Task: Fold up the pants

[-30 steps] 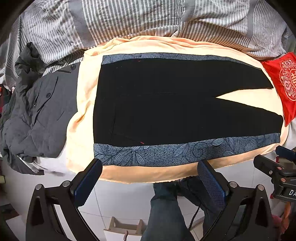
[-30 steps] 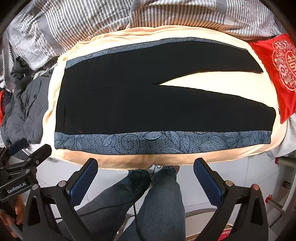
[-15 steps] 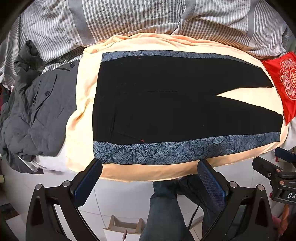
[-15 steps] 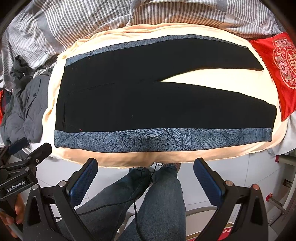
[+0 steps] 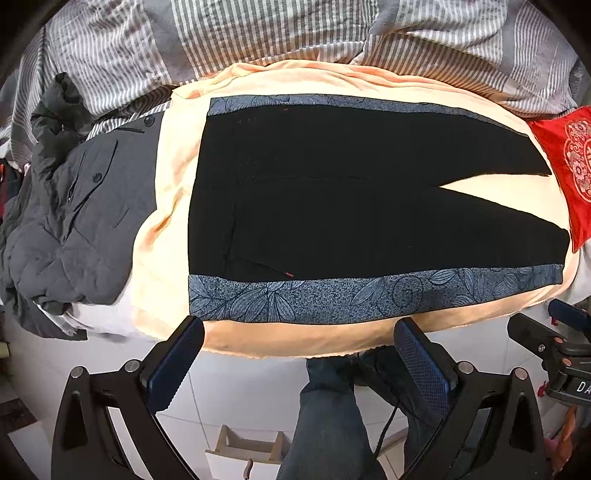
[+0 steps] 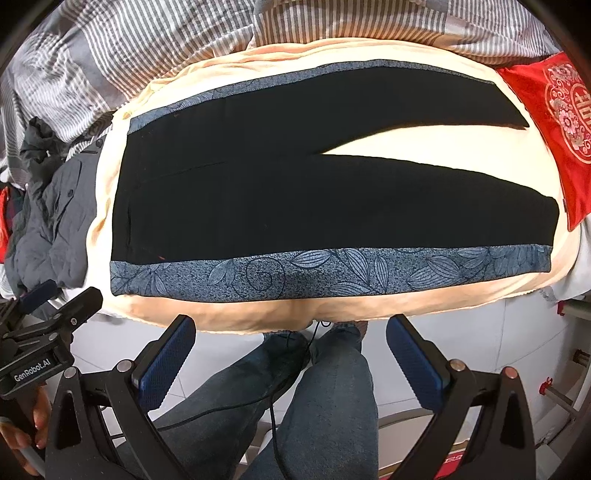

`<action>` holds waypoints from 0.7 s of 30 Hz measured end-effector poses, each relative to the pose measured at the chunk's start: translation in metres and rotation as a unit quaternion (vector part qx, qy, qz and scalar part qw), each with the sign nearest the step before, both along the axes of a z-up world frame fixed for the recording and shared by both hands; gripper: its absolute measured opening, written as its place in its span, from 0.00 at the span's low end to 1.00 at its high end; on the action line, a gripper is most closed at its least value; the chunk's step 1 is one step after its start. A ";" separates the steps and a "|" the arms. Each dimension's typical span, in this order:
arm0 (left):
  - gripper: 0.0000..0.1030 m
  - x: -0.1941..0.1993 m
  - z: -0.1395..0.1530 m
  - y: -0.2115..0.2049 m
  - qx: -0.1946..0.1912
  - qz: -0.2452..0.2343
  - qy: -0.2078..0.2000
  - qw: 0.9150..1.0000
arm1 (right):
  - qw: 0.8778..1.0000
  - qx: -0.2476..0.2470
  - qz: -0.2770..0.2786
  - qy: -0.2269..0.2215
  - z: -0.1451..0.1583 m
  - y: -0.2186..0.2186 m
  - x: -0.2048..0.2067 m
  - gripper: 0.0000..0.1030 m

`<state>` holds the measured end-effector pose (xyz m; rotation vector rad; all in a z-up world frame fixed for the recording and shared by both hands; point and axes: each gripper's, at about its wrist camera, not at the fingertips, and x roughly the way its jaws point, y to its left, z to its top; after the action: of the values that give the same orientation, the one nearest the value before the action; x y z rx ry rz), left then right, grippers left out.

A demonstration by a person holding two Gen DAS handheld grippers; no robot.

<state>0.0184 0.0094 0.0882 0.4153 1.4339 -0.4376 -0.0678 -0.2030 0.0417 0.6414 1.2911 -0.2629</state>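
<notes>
Black pants (image 5: 332, 206) with blue-grey leaf-patterned side bands lie flat and spread on a peach sheet (image 5: 166, 206), waist at the left, legs parted toward the right. They also show in the right wrist view (image 6: 280, 199). My left gripper (image 5: 295, 354) is open and empty, just off the near edge of the sheet below the waist half. My right gripper (image 6: 291, 350) is open and empty, off the near edge below the middle of the pants. The near patterned band (image 6: 332, 273) runs along the edge closest to both grippers.
A dark grey jacket (image 5: 70, 206) is heaped left of the pants. A striped duvet (image 5: 258, 33) lies behind. A red embroidered cushion (image 6: 554, 122) sits at the right end. The person's jeans-clad legs (image 6: 306, 398) and white tiled floor are below.
Both grippers have drifted slightly closer to the bed edge, so the pants sit a little lower in both views. Both stay open; nothing was taken hold of.
</notes>
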 end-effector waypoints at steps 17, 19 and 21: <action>1.00 0.032 -0.038 0.041 -0.039 0.128 0.025 0.991 | 0.989 0.117 -0.056 -0.065 -0.025 -0.036 -0.005 1.00; 1.00 0.032 -0.056 0.048 -0.043 0.143 0.044 0.988 | 0.980 0.169 -0.077 -0.076 -0.047 -0.041 -0.006 1.00; 1.00 0.031 -0.074 0.058 -0.049 0.167 0.060 0.983 | 0.969 0.213 -0.093 -0.083 -0.068 -0.041 -0.007 1.00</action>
<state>0.0498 0.0672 0.0138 0.0656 1.5573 -0.2622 -0.0749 -0.2440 -0.0266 1.1309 1.1321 -0.0799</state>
